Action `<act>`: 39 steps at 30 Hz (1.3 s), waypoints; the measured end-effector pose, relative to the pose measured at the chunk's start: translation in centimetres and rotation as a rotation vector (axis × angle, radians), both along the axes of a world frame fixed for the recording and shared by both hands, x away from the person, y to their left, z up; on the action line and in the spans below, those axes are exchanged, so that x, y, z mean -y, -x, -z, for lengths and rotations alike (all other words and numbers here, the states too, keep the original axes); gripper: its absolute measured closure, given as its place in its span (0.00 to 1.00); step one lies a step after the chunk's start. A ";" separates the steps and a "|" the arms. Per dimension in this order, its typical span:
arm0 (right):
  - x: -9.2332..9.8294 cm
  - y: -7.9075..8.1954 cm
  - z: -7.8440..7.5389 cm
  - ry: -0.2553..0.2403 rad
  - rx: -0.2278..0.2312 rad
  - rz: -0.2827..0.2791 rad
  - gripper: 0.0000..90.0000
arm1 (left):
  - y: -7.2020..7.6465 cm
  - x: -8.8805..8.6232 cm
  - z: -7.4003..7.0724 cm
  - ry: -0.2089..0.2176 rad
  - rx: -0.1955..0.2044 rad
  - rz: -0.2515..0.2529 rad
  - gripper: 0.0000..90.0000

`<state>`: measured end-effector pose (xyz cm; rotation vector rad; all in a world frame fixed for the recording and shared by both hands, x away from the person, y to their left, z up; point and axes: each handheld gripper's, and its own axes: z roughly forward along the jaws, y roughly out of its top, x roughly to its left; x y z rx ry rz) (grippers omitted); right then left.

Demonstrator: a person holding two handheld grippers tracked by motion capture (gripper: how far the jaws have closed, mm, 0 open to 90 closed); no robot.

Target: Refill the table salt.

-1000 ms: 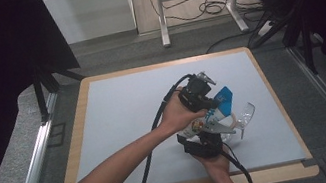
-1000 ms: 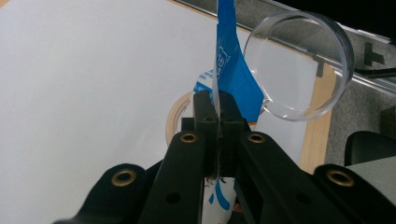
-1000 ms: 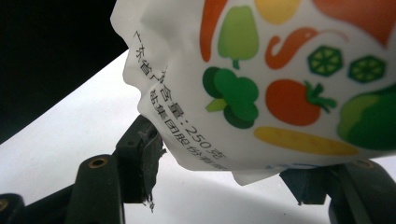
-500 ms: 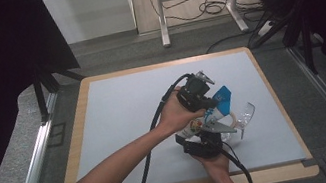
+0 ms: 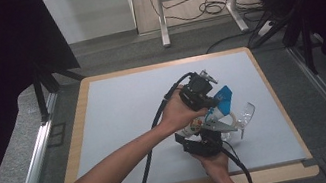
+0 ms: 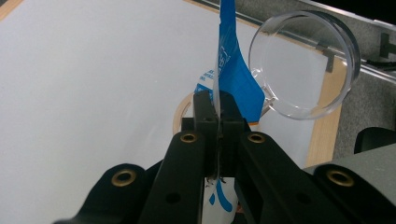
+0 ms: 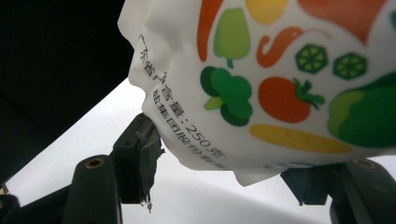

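Note:
A soft white pouch (image 7: 280, 70) printed with vegetables, its top end blue (image 5: 223, 98), hangs tilted just above the white mat. My left gripper (image 6: 218, 112) is shut on the thin blue top edge of the pouch (image 6: 233, 74); it sits near the mat's middle (image 5: 212, 97). From the near side my right gripper (image 5: 210, 126) holds the pouch's lower end, with its pads (image 7: 144, 158) pressed against both sides of the white bottom. A clear glass cup (image 5: 244, 115) lies on the mat to the right, close to the blue end; its round rim (image 6: 303, 60) shows just beyond it.
The white mat (image 5: 126, 123) covers a wooden-edged table (image 5: 77, 137). Black cables trail from both grippers toward the near edge. Dark curtains stand at both sides, and a metal rail (image 5: 32, 165) runs along the left of the table.

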<state>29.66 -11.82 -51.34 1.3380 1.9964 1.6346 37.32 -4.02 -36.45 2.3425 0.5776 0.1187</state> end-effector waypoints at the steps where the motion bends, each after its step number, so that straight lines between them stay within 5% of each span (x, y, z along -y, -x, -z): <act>1: -0.1 0.0 0.0 -0.001 -0.001 0.000 0.40 | 0.0 0.0 0.0 -0.002 -0.001 0.001 1.00; 20: -0.7 0.1 0.2 -0.004 -0.004 0.006 0.40 | -1.5 -0.1 0.4 -0.027 -0.043 0.014 1.00; 39: -0.6 -0.5 -0.4 -0.124 -0.040 0.002 0.41 | -1.9 1.6 0.0 -0.109 -0.036 0.016 1.00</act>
